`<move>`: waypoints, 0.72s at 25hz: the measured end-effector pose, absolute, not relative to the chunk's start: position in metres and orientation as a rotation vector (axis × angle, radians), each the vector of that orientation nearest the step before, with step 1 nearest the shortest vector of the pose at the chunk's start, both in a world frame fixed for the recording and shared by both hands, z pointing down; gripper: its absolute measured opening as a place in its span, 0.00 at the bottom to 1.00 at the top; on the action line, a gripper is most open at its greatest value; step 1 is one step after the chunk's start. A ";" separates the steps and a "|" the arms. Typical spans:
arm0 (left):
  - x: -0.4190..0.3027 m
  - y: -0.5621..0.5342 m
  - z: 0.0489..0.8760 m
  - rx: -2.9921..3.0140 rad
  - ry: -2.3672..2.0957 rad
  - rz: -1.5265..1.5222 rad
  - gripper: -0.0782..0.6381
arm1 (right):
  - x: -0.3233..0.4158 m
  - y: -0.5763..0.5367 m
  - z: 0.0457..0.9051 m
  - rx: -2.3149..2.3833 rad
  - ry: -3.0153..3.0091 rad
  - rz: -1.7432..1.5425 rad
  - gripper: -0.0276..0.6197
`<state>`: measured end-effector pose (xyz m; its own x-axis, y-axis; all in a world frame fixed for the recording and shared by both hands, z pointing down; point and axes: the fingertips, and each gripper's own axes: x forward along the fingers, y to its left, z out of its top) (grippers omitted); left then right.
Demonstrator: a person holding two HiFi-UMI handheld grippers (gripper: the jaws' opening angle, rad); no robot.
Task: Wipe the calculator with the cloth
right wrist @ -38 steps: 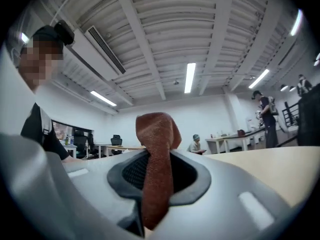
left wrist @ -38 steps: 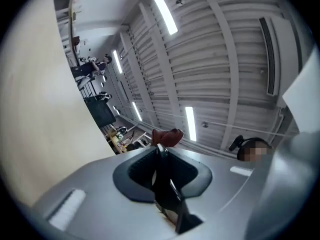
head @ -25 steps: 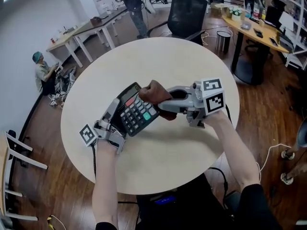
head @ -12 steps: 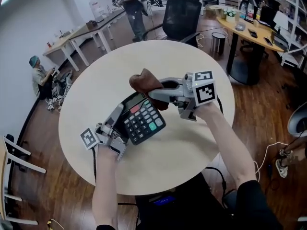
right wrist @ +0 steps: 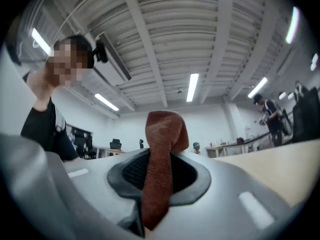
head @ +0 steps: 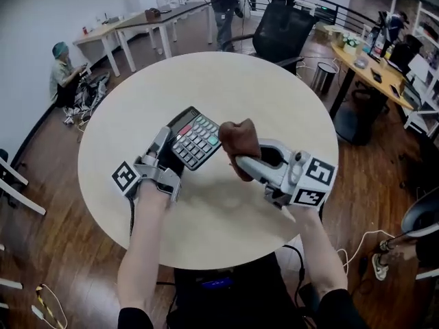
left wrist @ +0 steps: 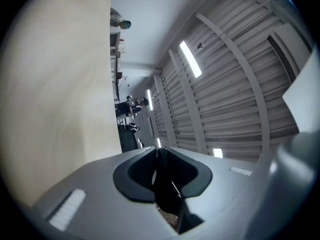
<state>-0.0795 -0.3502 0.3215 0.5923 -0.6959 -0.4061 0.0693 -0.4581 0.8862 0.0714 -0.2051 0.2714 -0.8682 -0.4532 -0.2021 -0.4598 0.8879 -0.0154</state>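
A black calculator (head: pixel 197 138) with grey and green keys is held tilted above the round table (head: pixel 226 211). My left gripper (head: pixel 168 153) is shut on its lower left edge. In the left gripper view only a thin dark edge of the calculator (left wrist: pixel 165 191) shows between the jaws of the left gripper (left wrist: pixel 161 184). My right gripper (head: pixel 241 160) is shut on a bunched brown cloth (head: pixel 239 137). The cloth sits against the calculator's right corner; I cannot tell whether they touch. In the right gripper view the cloth (right wrist: pixel 161 154) stands up from between the jaws of the right gripper (right wrist: pixel 152 194).
A black office chair (head: pixel 285 20) stands just past the table's far edge. Long desks (head: pixel 140 20) run along the back left, and a person (head: pixel 62 70) sits low by the wall. A wooden desk (head: pixel 374 57) and a bin (head: pixel 324 74) are at the right.
The cloth went from the calculator's upper right part up past its top edge, then down to its right corner. The calculator has shifted and tilted with the left gripper.
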 end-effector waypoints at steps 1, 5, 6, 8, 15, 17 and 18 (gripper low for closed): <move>-0.082 -0.349 0.323 1.818 -0.536 -1.005 0.19 | 0.048 -0.198 0.275 -0.734 2.901 0.156 0.17; -0.079 -0.341 0.323 1.787 -0.567 -1.061 0.19 | -0.026 -0.177 0.299 -0.791 3.091 0.541 0.17; -0.078 -0.339 0.321 1.792 -0.561 -1.063 0.19 | -0.030 -0.177 0.298 -0.811 3.083 0.591 0.17; -0.077 -0.337 0.317 1.805 -0.549 -1.065 0.19 | -0.025 -0.177 0.293 -0.823 3.038 0.590 0.17; -0.079 -0.333 0.311 1.798 -0.492 -1.092 0.19 | 0.008 -0.190 0.281 -0.973 2.980 0.465 0.17; -0.078 -0.333 0.311 1.798 -0.485 -1.092 0.19 | 0.024 -0.201 0.278 -1.087 2.947 0.472 0.17; -0.077 -0.333 0.311 1.802 -0.485 -1.090 0.19 | 0.038 -0.209 0.278 -1.159 2.921 0.476 0.17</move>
<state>-0.0769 -0.3334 0.3111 0.5257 -0.7101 -0.4684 0.1278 -0.4785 0.8687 0.0381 -0.2094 0.2777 -0.7335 -0.6755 -0.0751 -0.6644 0.6894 0.2886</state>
